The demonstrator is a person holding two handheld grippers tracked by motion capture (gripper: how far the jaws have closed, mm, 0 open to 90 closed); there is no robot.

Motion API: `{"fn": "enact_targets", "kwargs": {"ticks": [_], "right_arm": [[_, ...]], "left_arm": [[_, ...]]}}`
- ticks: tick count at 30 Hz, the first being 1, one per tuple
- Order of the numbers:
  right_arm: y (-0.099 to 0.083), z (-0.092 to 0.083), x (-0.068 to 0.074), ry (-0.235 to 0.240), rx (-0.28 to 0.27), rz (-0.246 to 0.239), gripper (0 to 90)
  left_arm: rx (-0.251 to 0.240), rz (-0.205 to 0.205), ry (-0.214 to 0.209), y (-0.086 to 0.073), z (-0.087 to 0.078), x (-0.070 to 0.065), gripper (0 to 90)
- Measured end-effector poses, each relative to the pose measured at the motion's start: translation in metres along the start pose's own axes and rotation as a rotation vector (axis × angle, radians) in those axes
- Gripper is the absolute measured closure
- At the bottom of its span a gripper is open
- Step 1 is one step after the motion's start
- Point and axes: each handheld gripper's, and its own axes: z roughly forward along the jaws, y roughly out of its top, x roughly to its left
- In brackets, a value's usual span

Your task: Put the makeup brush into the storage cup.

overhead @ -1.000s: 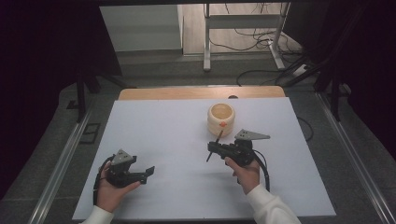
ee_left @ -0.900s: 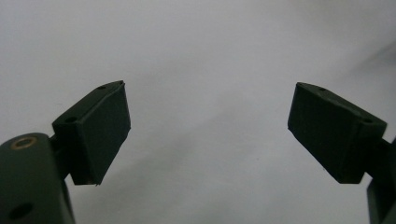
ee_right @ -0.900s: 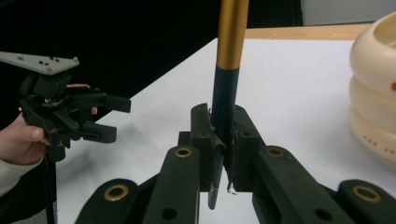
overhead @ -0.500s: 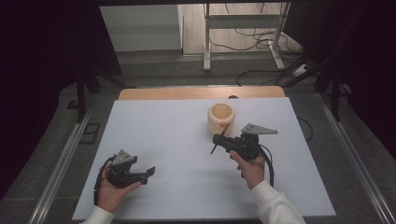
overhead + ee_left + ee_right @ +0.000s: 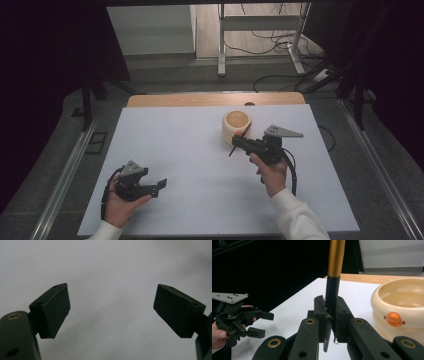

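Slim black-and-gold stick (image 5: 332, 285) — pinched by right gripper (image 5: 331, 322).

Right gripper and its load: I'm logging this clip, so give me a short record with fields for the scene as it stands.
held item: thin stick, black lower part, gold upper part
right gripper: jaws shut on the stick, which stands upright between them
left gripper: jaws open, nothing between them, low over the white table
bowl: cream, round, with an orange button on its side, just beyond the right gripper
stick versus bowl: top end by the bowl's near wall in the high view; contact cannot be told
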Motion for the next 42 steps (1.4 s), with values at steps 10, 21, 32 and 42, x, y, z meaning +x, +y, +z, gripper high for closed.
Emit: {"fn": "enact_targets", "kwargs": {"ticks": [10, 21, 32, 42], "right_arm": [[0.012, 0.005, -0.004, -0.001, -0.029, -0.002, 83.2], [0.021, 0.007, -0.011, -0.017, -0.050, -0.011, 83.2], [0.026, 0.005, -0.016, -0.019, -0.069, -0.003, 83.2], [0.035, 0.006, -0.025, -0.036, -0.094, -0.005, 83.2]], "left_arm": [[0.002, -0.001, 0.000, 0.000, -0.001, 0.001, 14.6], [0.000, -0.004, 0.002, 0.000, -0.002, 0.001, 15.1], [-0.001, -0.004, 0.001, 0.001, -0.002, 0.001, 15.1], [-0.007, 0.002, 0.013, 0.001, -0.003, 0.001, 15.3]]}}
